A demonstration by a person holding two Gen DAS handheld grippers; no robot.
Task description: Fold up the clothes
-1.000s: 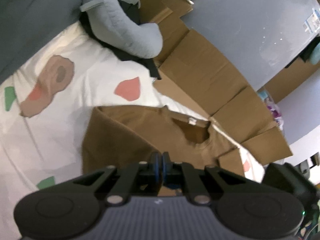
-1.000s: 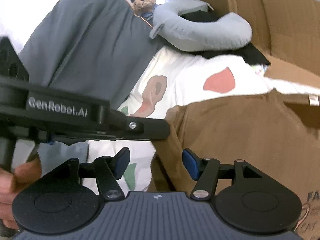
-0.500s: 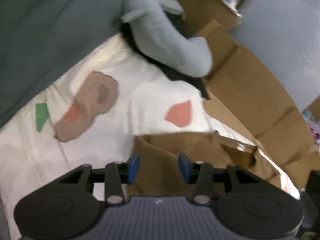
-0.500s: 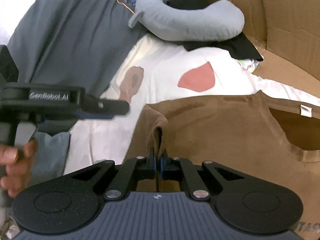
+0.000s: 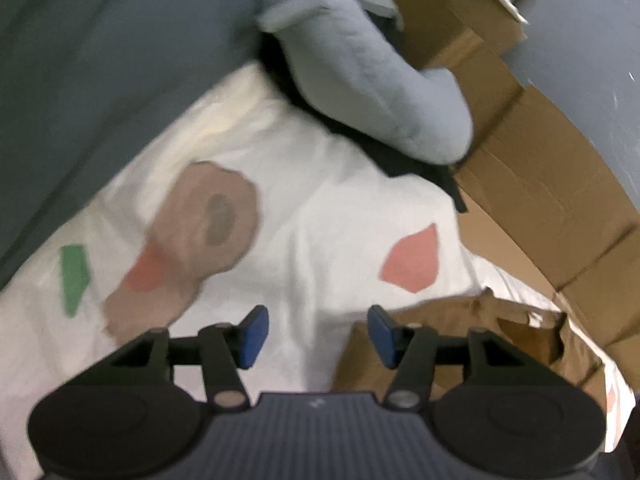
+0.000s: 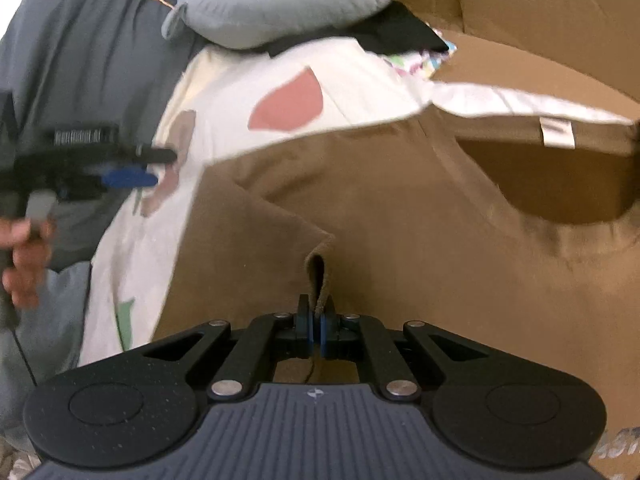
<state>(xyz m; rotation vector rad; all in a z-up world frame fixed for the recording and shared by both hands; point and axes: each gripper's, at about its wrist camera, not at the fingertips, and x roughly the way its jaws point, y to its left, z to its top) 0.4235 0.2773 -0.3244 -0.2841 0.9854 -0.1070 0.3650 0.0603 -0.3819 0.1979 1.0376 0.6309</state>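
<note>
A bed takes up the room, its white sheet (image 5: 332, 208) printed with a pink patch and a tan blob, a grey pillow (image 5: 360, 68) at the head and flattened cardboard (image 5: 536, 168) along the far side. On the sheet lies a brown shirt (image 6: 400, 208), front up, collar and white label toward 1 o'clock in the right wrist view.

The right gripper (image 6: 314, 328) is clamped tight on a pinch of the shirt's sleeve hem, which stands up in a small ridge at 12 o'clock from its jaws. The sleeve looks turned in over the body, its folded edge running off toward 10 o'clock. The rest of the shirt spreads from 12 round to 3 o'clock of this gripper.

The left gripper (image 5: 314, 336) is wide open and holds nothing, poised over bare sheet. From it the shirt (image 5: 460, 344) lies at 3 to 4 o'clock, its near edge under the right-hand blue pad (image 5: 382, 334). In the right wrist view the same tool (image 6: 132, 178) shows at 9 o'clock, off the cloth, held in a person's hand (image 6: 24, 256).

The right gripper is therefore the one on the cloth. Any carry of the sleeve would likely run across the shirt's width, toward 3 o'clock.
</note>
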